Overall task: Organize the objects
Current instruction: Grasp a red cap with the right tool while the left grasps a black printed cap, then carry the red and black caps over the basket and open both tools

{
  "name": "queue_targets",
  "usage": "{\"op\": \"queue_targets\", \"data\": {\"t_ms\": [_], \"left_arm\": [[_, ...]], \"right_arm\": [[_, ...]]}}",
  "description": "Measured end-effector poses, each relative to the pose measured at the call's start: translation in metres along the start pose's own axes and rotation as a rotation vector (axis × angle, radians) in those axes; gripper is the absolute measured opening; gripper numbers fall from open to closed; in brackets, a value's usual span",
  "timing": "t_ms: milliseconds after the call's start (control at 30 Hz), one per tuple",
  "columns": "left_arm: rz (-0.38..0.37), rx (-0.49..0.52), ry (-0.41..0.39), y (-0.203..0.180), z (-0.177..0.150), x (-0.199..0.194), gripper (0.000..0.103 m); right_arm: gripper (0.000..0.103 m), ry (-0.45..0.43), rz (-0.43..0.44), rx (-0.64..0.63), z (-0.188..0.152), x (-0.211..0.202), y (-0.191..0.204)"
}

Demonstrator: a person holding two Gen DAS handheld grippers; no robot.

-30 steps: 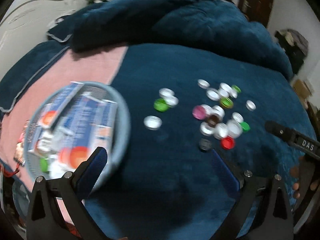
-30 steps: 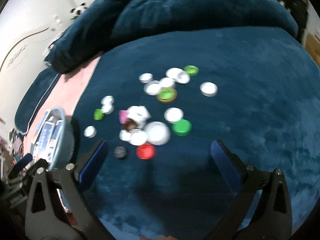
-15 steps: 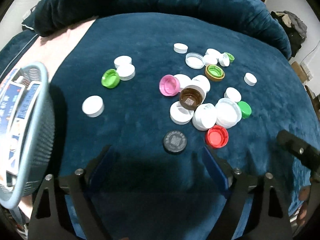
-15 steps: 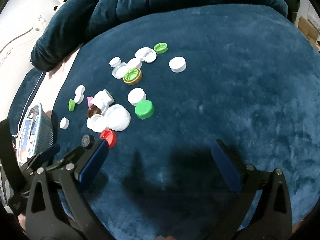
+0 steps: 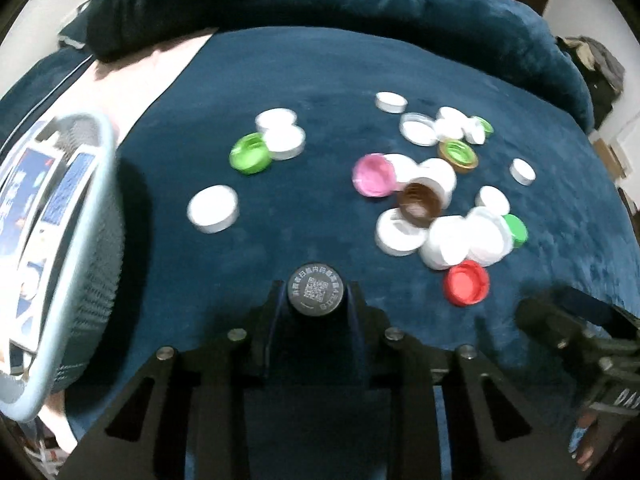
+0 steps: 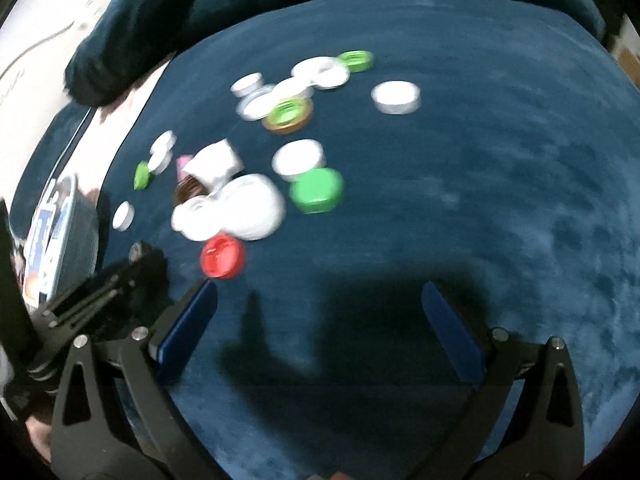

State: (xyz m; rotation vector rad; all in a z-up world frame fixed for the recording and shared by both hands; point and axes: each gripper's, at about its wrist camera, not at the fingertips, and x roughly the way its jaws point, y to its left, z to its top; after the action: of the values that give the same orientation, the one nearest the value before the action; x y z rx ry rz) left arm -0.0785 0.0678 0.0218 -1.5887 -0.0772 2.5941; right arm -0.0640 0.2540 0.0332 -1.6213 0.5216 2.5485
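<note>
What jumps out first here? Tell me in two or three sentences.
The left gripper is clamped on a black cap printed with a QR code, low in the left wrist view. Beyond it, white, green, pink and red caps scatter over the blue blanket, with a mesh basket at left.

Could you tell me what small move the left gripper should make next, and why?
Probably lift the black cap and carry it left toward the basket. The left gripper is shut on it, while the right gripper is open, holding nothing.
</note>
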Motion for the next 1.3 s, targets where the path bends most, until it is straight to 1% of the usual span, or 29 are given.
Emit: {"op": "queue_targets", "data": {"t_ms": [100, 233, 267, 300, 333, 367, 400, 433, 600, 667, 733, 800, 900, 1000, 1100, 1167, 1300], "left_arm": [[0.005, -0.028, 0.022, 0.017, -0.005, 0.001, 0.03], [-0.002, -0.039, 0.027, 0.031, -0.01, 0.001, 0.03], [-0.004, -0.041, 0.026, 0.033, -0.011, 0.0, 0.03], [-0.007, -0.042, 0.025, 0.035, -0.011, 0.0, 0.03], [-0.009, -0.043, 0.027, 0.039, -0.012, -0.002, 0.03], [-0.012, -0.046, 0.028, 0.041, -0.013, -0.003, 0.03], [-0.015, -0.049, 0.03, 0.043, -0.014, -0.003, 0.03], [-0.018, -0.052, 0.031, 0.044, -0.014, -0.004, 0.03], [-0.065, -0.056, 0.02, 0.044, -0.017, -0.017, 0.03], [-0.077, -0.046, 0.006, 0.042, -0.018, -0.027, 0.03], [-0.094, -0.037, -0.026, 0.041, -0.018, -0.043, 0.03], [-0.108, -0.024, -0.08, 0.043, -0.018, -0.069, 0.03], [-0.102, -0.015, -0.162, 0.054, -0.014, -0.107, 0.03], [-0.059, -0.046, -0.209, 0.082, -0.011, -0.135, 0.03], [-0.008, -0.131, -0.225, 0.128, -0.013, -0.152, 0.03], [0.039, -0.197, -0.223, 0.162, -0.017, -0.158, 0.03], [0.05, -0.303, -0.196, 0.215, -0.028, -0.161, 0.03]], "right_arm": [[0.103, 0.014, 0.02, -0.073, -0.001, 0.013, 0.025], [0.101, 0.006, -0.002, -0.134, -0.002, 0.028, 0.047], [0.095, 0.003, -0.01, -0.139, -0.001, 0.031, 0.049], [0.082, 0.0, -0.022, -0.148, 0.0, 0.034, 0.051], [0.075, 0.001, -0.032, -0.155, 0.0, 0.036, 0.052], [0.056, -0.001, -0.045, -0.168, 0.001, 0.038, 0.052], [0.035, -0.008, -0.05, -0.179, 0.001, 0.037, 0.053], [0.031, -0.015, -0.052, -0.182, 0.001, 0.034, 0.052], [0.031, -0.034, 0.014, -0.124, -0.006, 0.011, 0.042], [0.031, -0.046, 0.026, -0.119, -0.007, 0.002, 0.047], [0.031, -0.073, 0.042, -0.12, -0.008, -0.012, 0.053], [0.031, -0.106, 0.067, -0.125, -0.004, -0.025, 0.062], [0.031, -0.157, 0.118, -0.15, 0.0, -0.045, 0.086], [0.031, -0.182, 0.172, -0.188, 0.0, -0.058, 0.113], [0.031, -0.195, 0.226, -0.243, -0.001, -0.065, 0.147], [0.031, -0.195, 0.259, -0.283, -0.004, -0.067, 0.171], [0.031, -0.181, 0.319, -0.35, -0.011, -0.067, 0.21]]}}
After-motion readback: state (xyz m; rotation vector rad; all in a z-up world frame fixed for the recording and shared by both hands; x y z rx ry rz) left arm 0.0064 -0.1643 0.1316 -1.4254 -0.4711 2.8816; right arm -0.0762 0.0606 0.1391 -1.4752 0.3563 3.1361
